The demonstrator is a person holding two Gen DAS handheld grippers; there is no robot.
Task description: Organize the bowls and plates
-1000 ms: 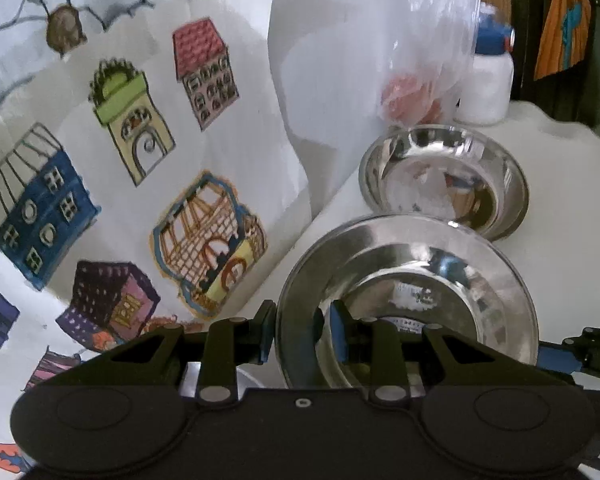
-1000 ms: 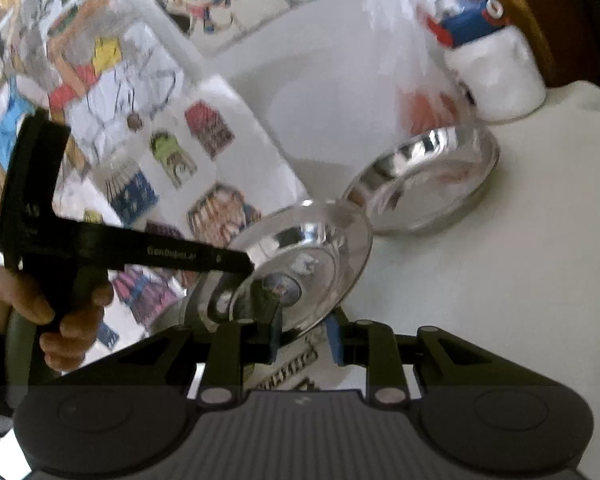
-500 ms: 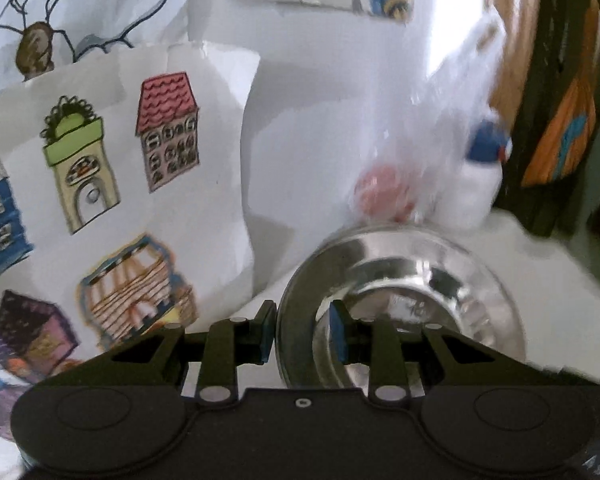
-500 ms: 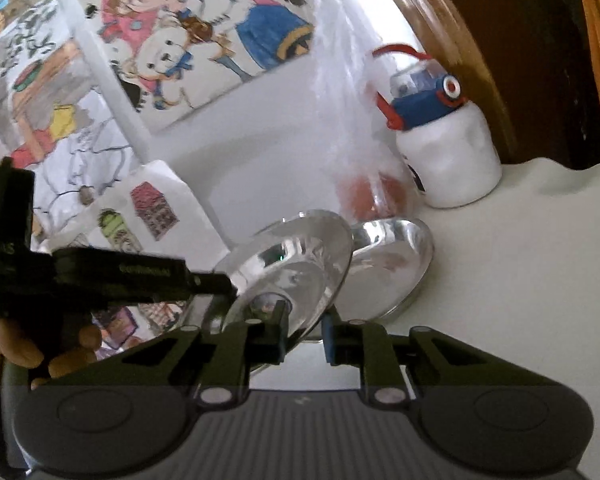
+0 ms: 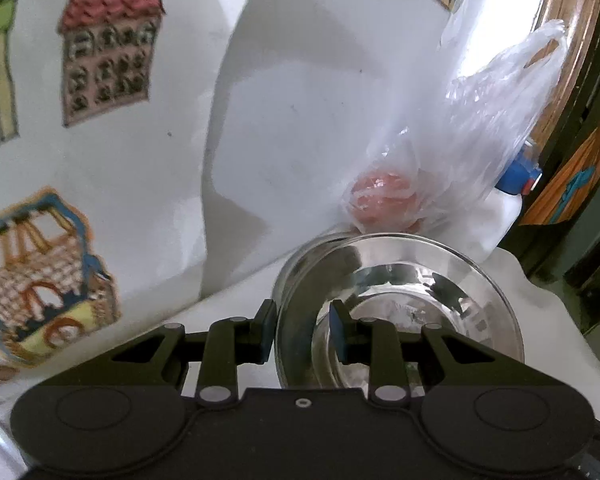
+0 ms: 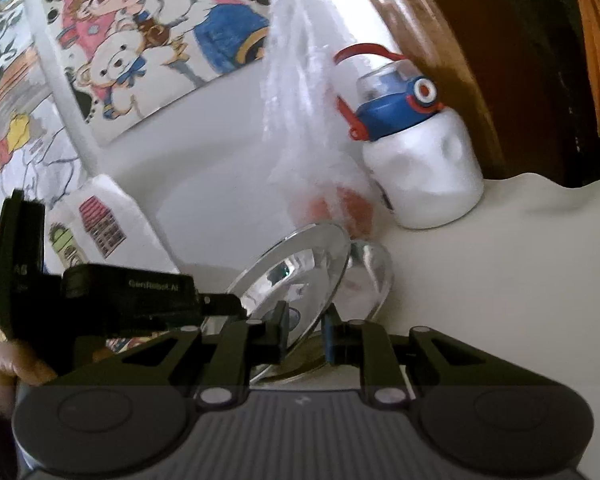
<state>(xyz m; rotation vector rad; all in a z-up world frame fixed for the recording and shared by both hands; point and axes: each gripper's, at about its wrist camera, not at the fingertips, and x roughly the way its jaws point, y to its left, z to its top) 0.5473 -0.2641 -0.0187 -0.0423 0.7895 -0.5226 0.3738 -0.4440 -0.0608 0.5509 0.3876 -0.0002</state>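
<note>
Left gripper (image 5: 302, 330): closed on the left rim of the steel bowl (image 5: 400, 304).
Steel bowl: held tilted, above the second bowl (image 6: 370, 280) near the tabletop's (image 6: 500, 280) back edge.
Right gripper (image 6: 305, 334): clamped on the same bowl's near rim.

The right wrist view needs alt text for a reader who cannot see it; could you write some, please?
The right tongs straddle the rim of a tilted steel bowl, which the left tongs also grip. Behind are a second bowl, a plastic bag and a white bottle.
</note>
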